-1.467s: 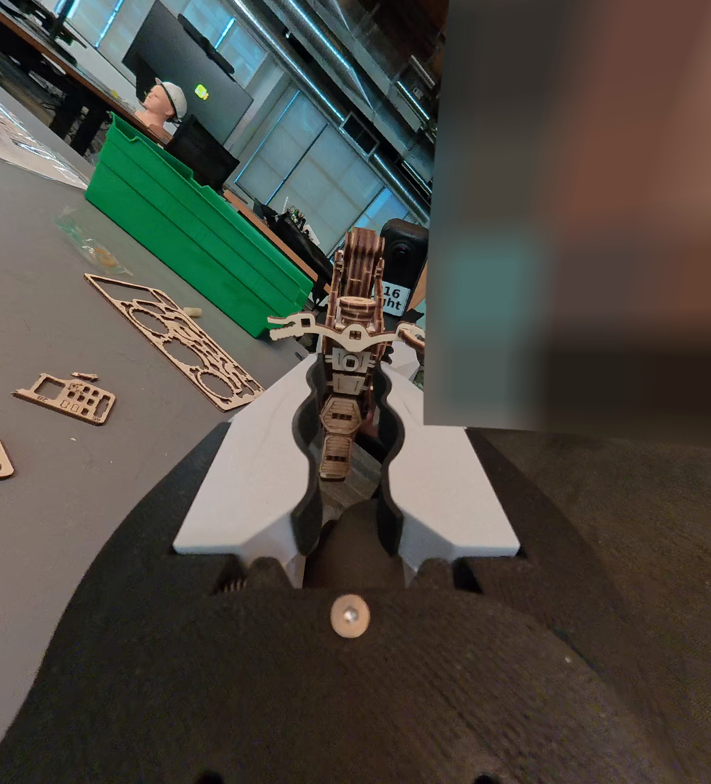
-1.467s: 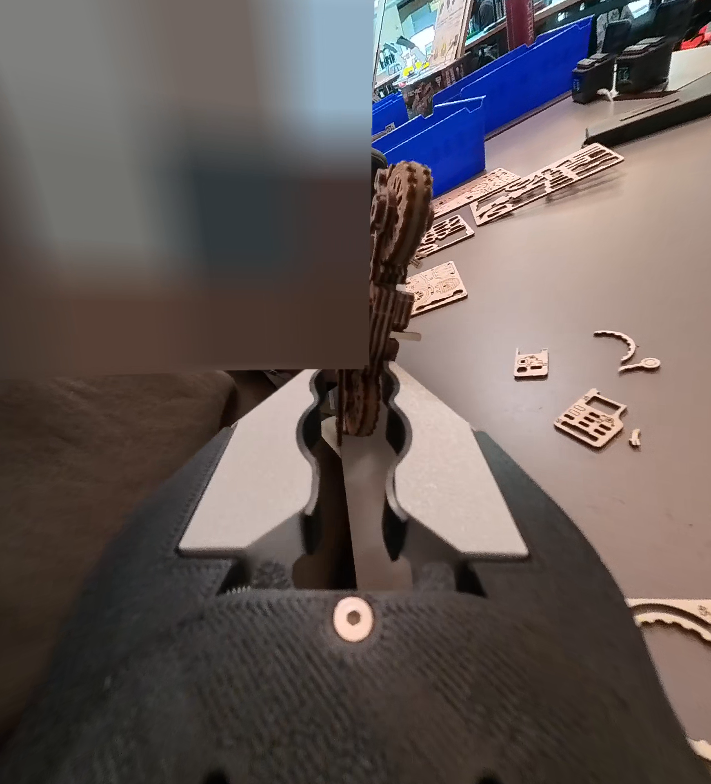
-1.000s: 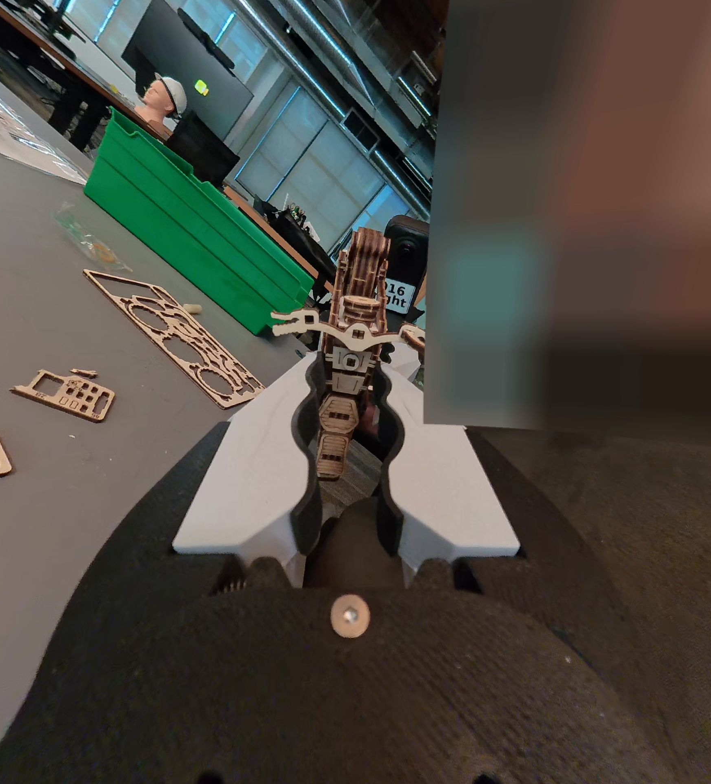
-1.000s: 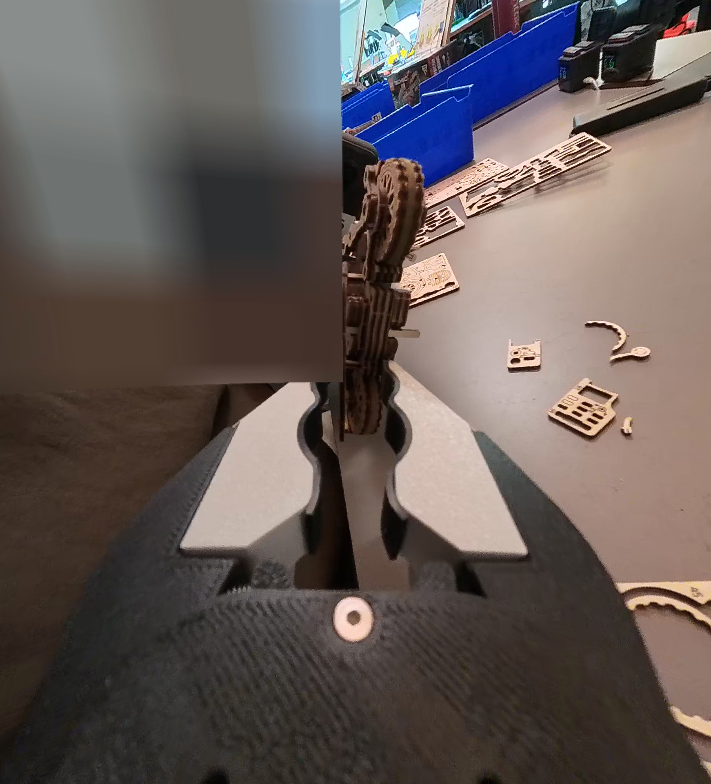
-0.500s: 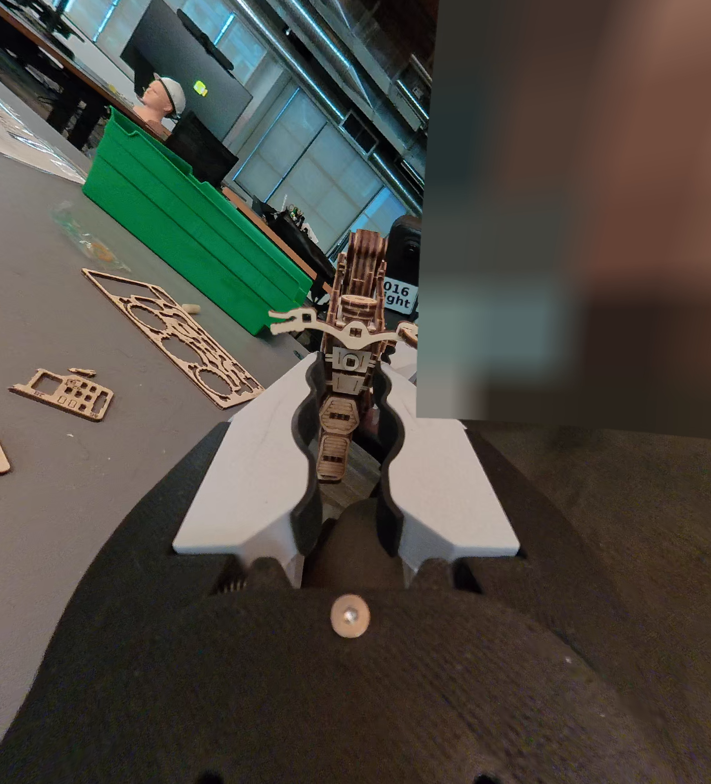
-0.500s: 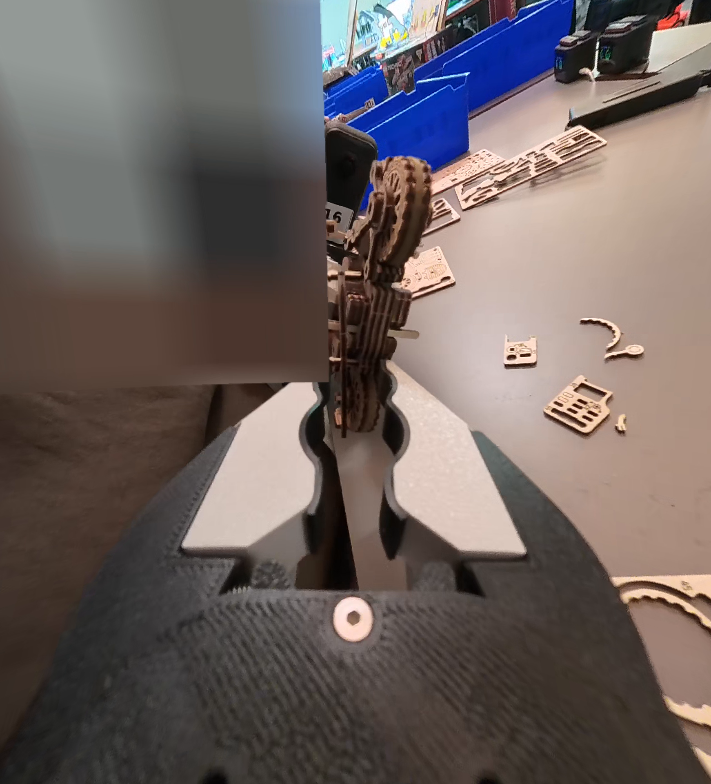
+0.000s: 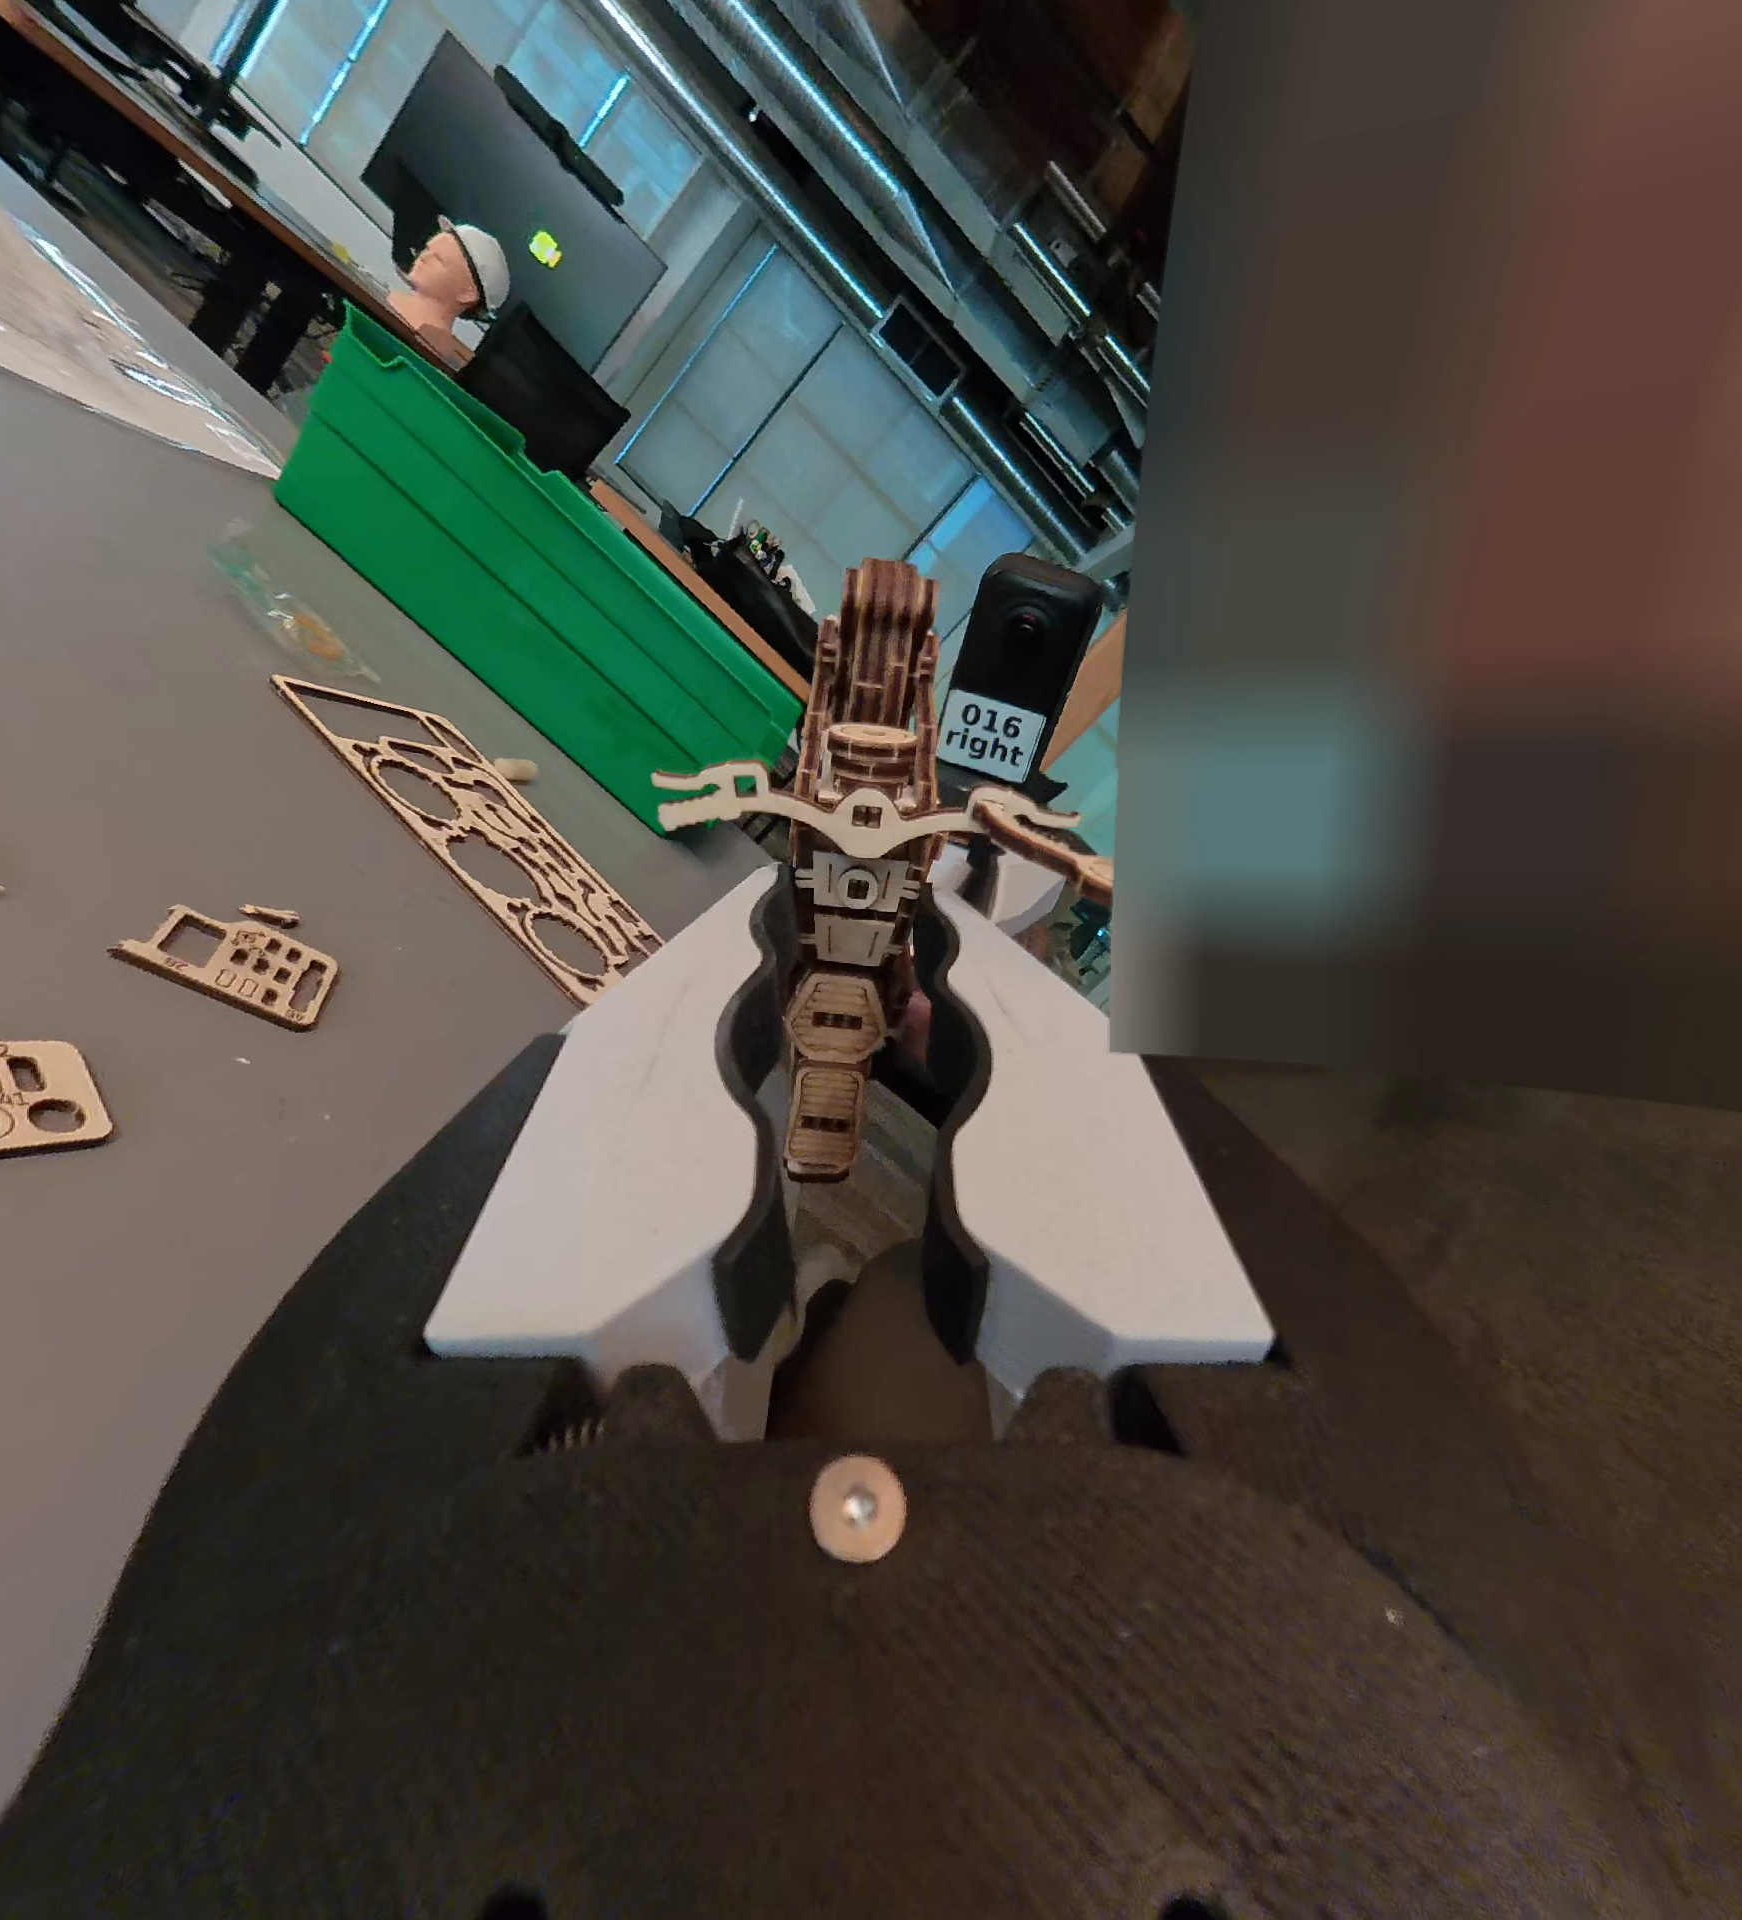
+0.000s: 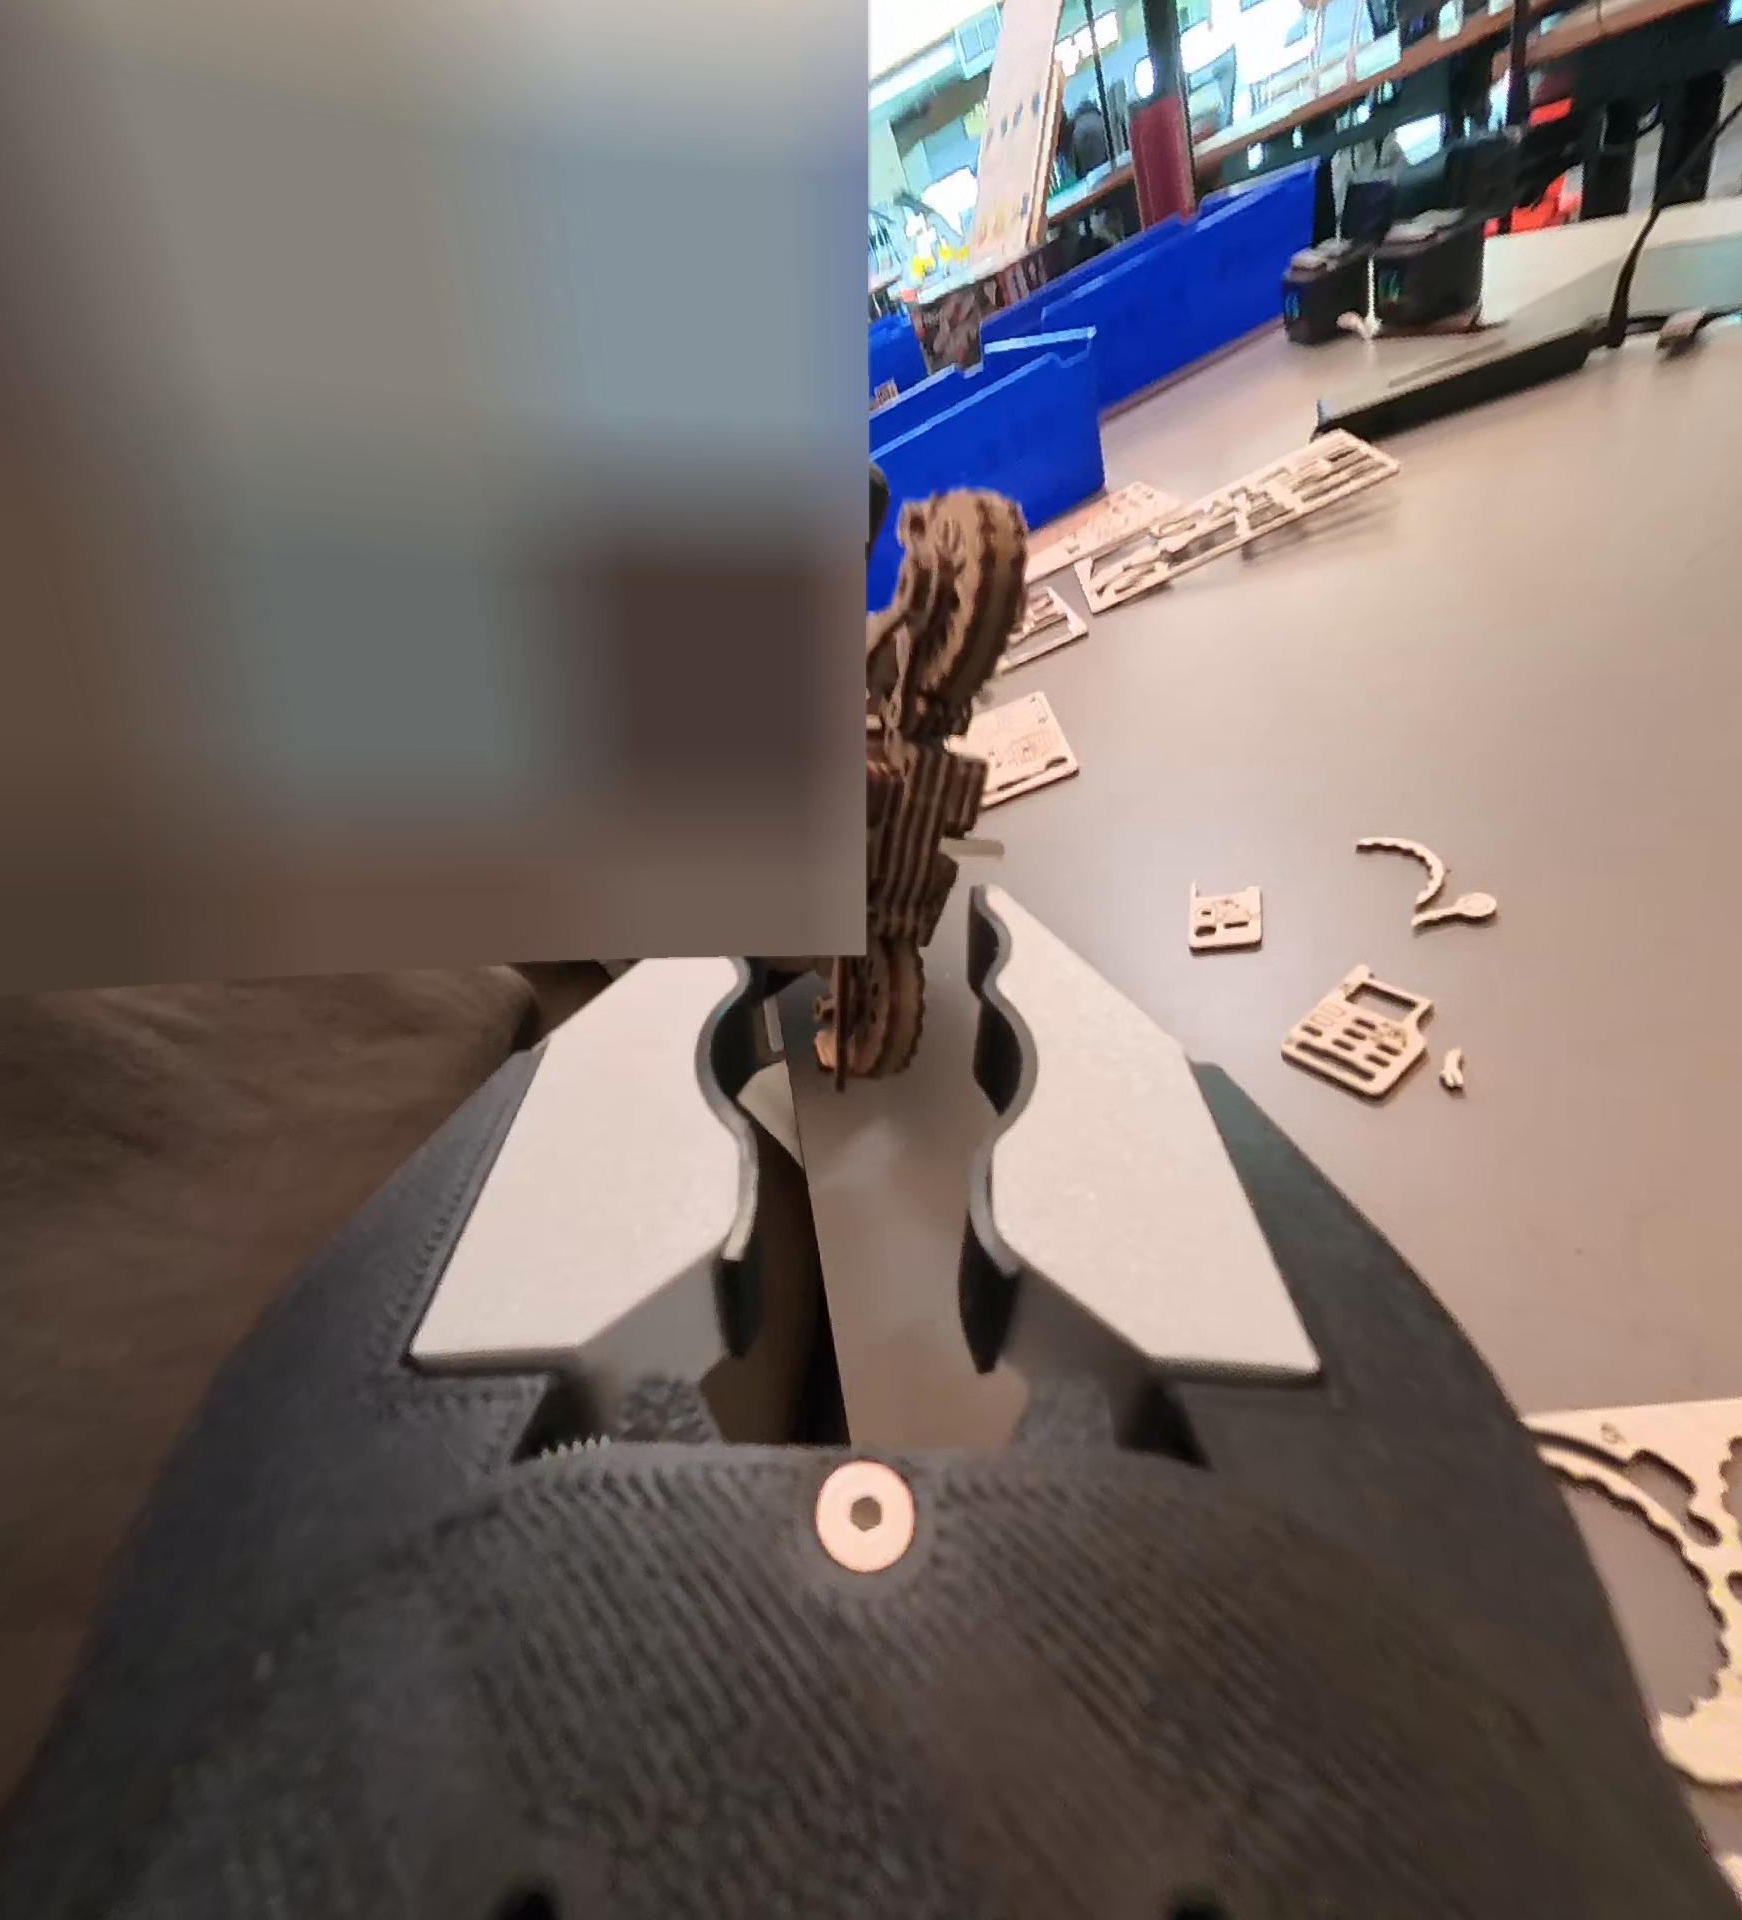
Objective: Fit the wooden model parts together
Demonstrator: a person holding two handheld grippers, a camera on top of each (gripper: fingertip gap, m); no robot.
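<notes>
A small wooden motorcycle model (image 7: 851, 914), built from layered laser-cut plywood with dark burnt edges, is held above a grey table (image 7: 119, 644) between two hand-held grippers. Seen head-on from the left wrist view, it shows pale handlebars (image 7: 867, 816) spreading to both sides, a round headlight drum above them, a slotted front fender below, and a ribbed wheel rising behind. The left gripper (image 7: 851, 956) is closed to a narrow gap and clamps the model's front between its wavy black-lined grey fingers (image 7: 638, 1122). In the right wrist view the model (image 8: 934, 727) appears from its other end, stacked brown layers with a toothed wheel on top. The right gripper (image 8: 862, 956) has its jaws spread wide, with the model's lower wheel between the fingertips and clear space on each side. Flat cut-out sheets (image 7: 477, 821) and small loose pieces (image 8: 1355, 1029) lie on the table, with a green bin (image 7: 524, 582) and blue bins (image 8: 992, 436) beyond.
</notes>
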